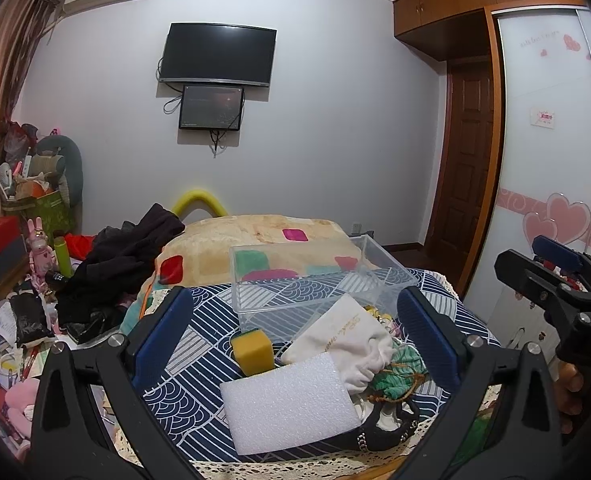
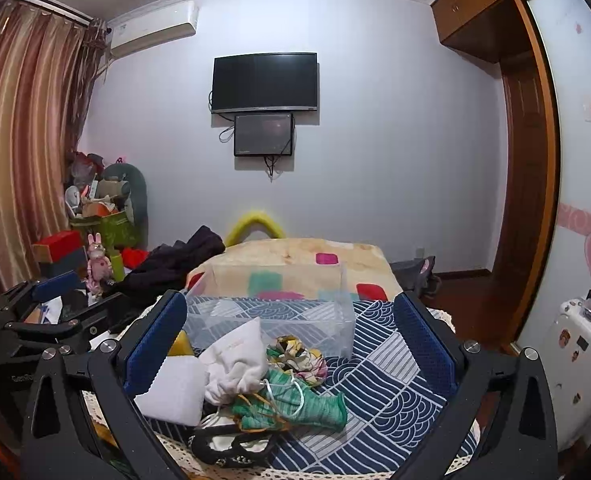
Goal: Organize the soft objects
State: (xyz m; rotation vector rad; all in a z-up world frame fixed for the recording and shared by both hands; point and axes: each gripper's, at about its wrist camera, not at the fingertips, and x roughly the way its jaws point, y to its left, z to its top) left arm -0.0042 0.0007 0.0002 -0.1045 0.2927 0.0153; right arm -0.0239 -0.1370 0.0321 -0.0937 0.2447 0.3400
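Observation:
On a blue patterned cloth [image 1: 199,344] lie a white foam block [image 1: 291,404], a yellow sponge [image 1: 253,350], a white drawstring pouch [image 1: 343,340], a green knitted piece [image 2: 295,400], a floral scrunchie [image 2: 295,356] and a black item with studs [image 1: 387,428]. A clear plastic box [image 1: 315,280] stands behind them, empty. My left gripper [image 1: 295,340] is open above the foam and sponge. My right gripper [image 2: 291,344] is open above the pouch [image 2: 235,360] and green piece, holding nothing. The box also shows in the right wrist view [image 2: 271,316].
A folded patchwork blanket [image 1: 255,248] lies behind the box, dark clothes [image 1: 127,264] to its left. Clutter and boxes [image 1: 23,240] fill the left floor. A wardrobe [image 1: 551,140] and a white appliance [image 2: 575,368] stand at the right. The cloth has a lace edge [image 1: 295,464].

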